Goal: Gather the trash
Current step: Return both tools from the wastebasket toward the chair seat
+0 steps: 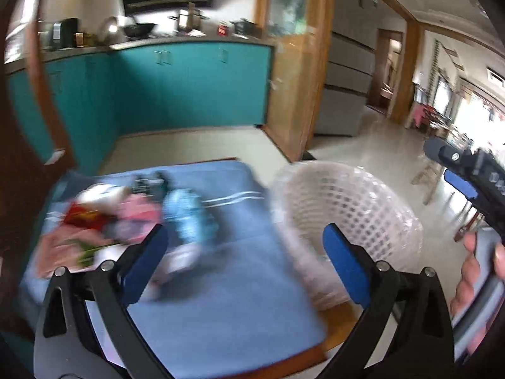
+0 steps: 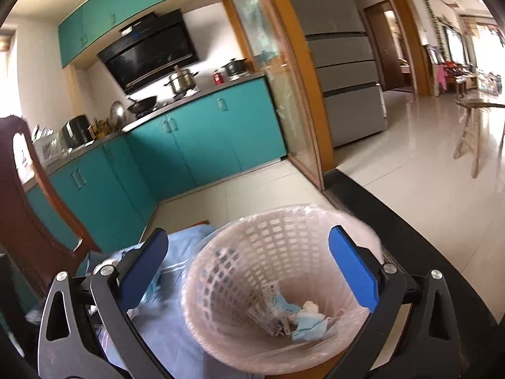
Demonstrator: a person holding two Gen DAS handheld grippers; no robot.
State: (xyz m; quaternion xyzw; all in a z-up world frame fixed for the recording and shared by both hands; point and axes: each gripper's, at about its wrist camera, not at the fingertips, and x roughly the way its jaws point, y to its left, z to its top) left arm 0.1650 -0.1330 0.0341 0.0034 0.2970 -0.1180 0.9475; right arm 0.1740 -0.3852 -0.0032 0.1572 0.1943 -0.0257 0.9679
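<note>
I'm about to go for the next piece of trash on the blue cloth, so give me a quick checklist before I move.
1. Left gripper jaws wide and empty: ok.
2. Right gripper jaws wide and empty: ok.
3. Basket lined with a bag, mouth clear: ok.
4. Earlier trash lies at the basket's bottom: ok.
5. Trash pile on the blue cloth ahead of the left gripper: ok.
6. Which piece to take first: cannot tell, the picture is blurred.
</note>
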